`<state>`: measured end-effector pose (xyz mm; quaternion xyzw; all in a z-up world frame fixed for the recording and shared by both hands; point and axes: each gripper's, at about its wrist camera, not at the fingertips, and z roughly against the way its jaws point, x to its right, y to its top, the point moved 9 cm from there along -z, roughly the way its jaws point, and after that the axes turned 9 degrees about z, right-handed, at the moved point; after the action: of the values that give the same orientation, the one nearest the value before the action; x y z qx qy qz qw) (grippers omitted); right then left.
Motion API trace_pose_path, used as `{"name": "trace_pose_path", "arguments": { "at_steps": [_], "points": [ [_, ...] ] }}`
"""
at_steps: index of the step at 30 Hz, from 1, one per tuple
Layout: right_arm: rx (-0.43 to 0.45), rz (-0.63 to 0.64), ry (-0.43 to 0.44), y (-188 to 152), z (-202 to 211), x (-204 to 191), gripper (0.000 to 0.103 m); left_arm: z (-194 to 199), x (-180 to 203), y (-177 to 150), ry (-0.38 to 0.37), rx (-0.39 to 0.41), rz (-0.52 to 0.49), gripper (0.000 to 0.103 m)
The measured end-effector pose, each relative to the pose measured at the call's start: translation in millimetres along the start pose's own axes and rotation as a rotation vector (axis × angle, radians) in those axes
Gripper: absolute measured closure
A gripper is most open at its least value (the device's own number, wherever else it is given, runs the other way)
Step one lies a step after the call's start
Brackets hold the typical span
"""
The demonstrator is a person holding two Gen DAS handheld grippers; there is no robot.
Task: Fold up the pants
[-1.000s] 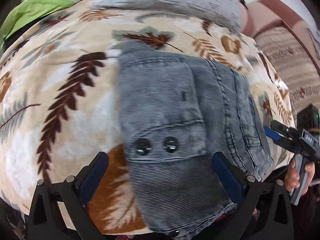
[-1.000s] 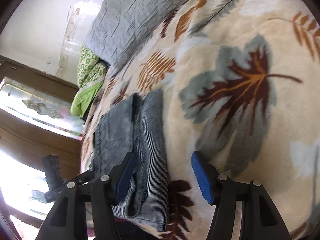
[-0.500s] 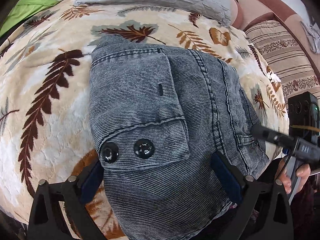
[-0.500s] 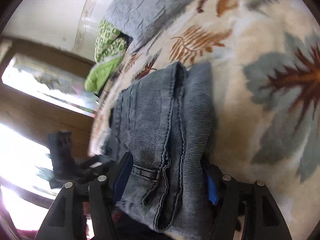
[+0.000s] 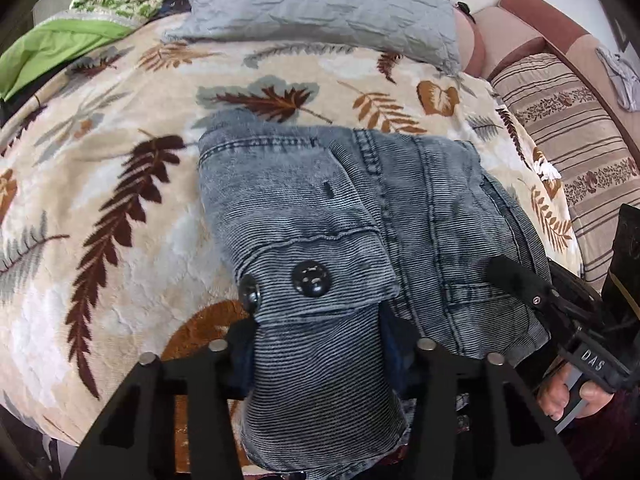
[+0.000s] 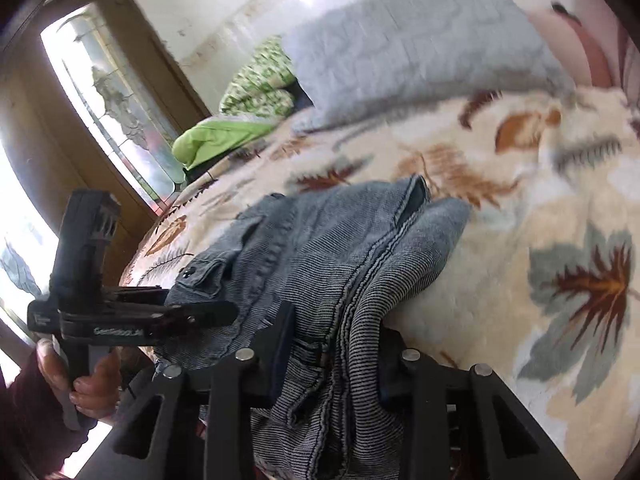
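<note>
Folded grey-blue corduroy pants (image 5: 360, 200) lie on a leaf-print bedspread (image 5: 120, 160), with a pocket flap and two dark snaps facing up. My left gripper (image 5: 320, 344) is closing on the near edge below the snaps, and the cloth bunches between its pads. In the right wrist view the pants (image 6: 340, 248) show their stacked seam edge. My right gripper (image 6: 336, 356) is closing on that edge, fabric filling the gap. Each gripper shows in the other's view: the right gripper (image 5: 560, 312) at the pants' right side, the left gripper (image 6: 132, 316) at their left, each held by a hand.
A grey quilted pillow (image 5: 320, 0) lies at the bed's far end, with green bedding (image 5: 60, 40) beside it. A striped cushion (image 5: 560, 128) runs along the right side. A wooden-framed window (image 6: 100, 100) stands past the left edge of the bedspread (image 6: 520, 200).
Both pairs of jaws have narrowed onto the pants' near edge. The right gripper has rolled and swung in from the bedspread onto the folded seam edge.
</note>
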<state>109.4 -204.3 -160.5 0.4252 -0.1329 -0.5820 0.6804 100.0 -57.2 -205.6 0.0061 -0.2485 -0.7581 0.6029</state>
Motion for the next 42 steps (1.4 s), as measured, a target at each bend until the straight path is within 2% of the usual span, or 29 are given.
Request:
{"name": "trace_pose_path", "arguments": {
  "at_steps": [4,11,16,21,26,30,32,33,35,36,37,42],
  "points": [
    [0.051,0.053,-0.014,10,8,-12,0.07,10,7,3,0.012,0.024,-0.026,0.06],
    [0.135,0.13,-0.055,30,22,-24,0.07,32,23,20,0.021,0.082,-0.069,0.061],
    [0.192,0.136,-0.057,54,26,-21,0.07,44,30,49,0.064,0.138,-0.103,0.061],
    [0.202,0.14,-0.082,77,8,-9,0.07,37,29,79,0.127,0.168,-0.116,0.061],
    [0.165,0.117,-0.106,83,-18,11,0.07,9,20,92,0.158,0.143,-0.103,0.061],
    [0.08,0.067,-0.126,76,-45,33,0.07,-24,7,91,0.204,0.092,-0.075,0.061],
    [0.015,0.018,-0.122,68,-61,45,0.07,-34,0,89,0.234,0.087,-0.072,0.052],
    [-0.016,-0.004,-0.132,63,-68,52,0.067,-39,-2,87,0.245,0.08,-0.072,0.045],
    [-0.075,-0.038,-0.143,55,-77,61,0.063,-46,-7,84,0.262,0.06,-0.064,0.04],
    [-0.098,-0.053,-0.149,51,-81,65,0.051,-50,-11,82,0.267,0.046,-0.055,0.038],
    [-0.119,-0.073,-0.159,47,-84,69,0.044,-50,-13,82,0.259,0.045,-0.046,0.037],
    [-0.12,-0.096,-0.161,44,-79,72,0.043,-30,-16,79,0.254,0.074,-0.038,0.036]
  ]
}}
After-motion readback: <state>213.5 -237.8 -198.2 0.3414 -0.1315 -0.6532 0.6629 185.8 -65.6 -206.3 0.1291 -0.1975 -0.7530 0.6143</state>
